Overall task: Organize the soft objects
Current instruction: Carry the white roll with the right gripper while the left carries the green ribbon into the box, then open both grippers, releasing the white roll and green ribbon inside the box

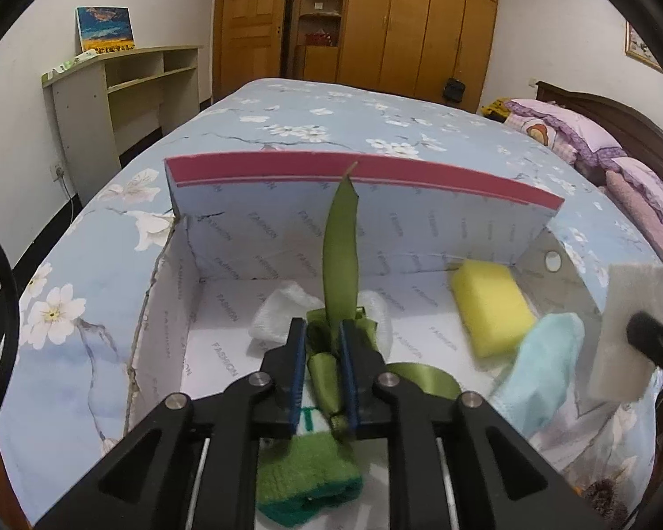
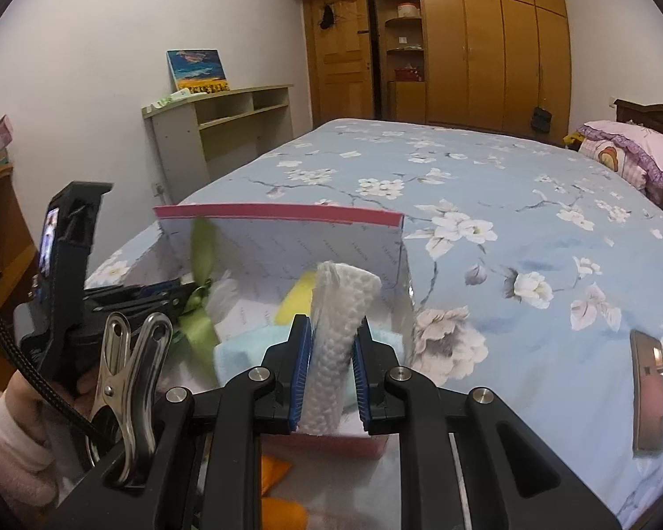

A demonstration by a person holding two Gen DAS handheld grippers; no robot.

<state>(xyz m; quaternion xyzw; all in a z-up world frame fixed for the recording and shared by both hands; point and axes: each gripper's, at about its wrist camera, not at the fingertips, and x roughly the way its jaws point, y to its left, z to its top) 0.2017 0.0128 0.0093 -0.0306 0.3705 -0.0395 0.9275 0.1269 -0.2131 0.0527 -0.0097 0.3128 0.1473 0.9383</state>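
Note:
An open cardboard box [image 1: 362, 172] with a red-edged lid stands on the bed. My left gripper [image 1: 321, 327] is over its inside, shut on a green ribbon bow [image 1: 338, 243] whose tail stands up between the pads. Inside lie a yellow sponge [image 1: 490, 304], a white mesh piece [image 1: 278, 313], a light blue cloth [image 1: 543, 366] and a green scourer [image 1: 307, 481]. My right gripper [image 2: 333, 322] is shut on a folded white woven cloth [image 2: 340, 304] at the near right side of the box [image 2: 278, 212]. The left gripper [image 2: 185, 298] with the ribbon [image 2: 199, 322] appears left of it.
The blue flowered bedspread [image 2: 508, 185] stretches past the box, with a phone [image 2: 649, 388] on it at the right. Pillows [image 1: 596, 141] lie at the headboard. A metal clip [image 2: 128, 353] hangs on the right gripper. A person's hand [image 2: 13, 419] holds the left gripper.

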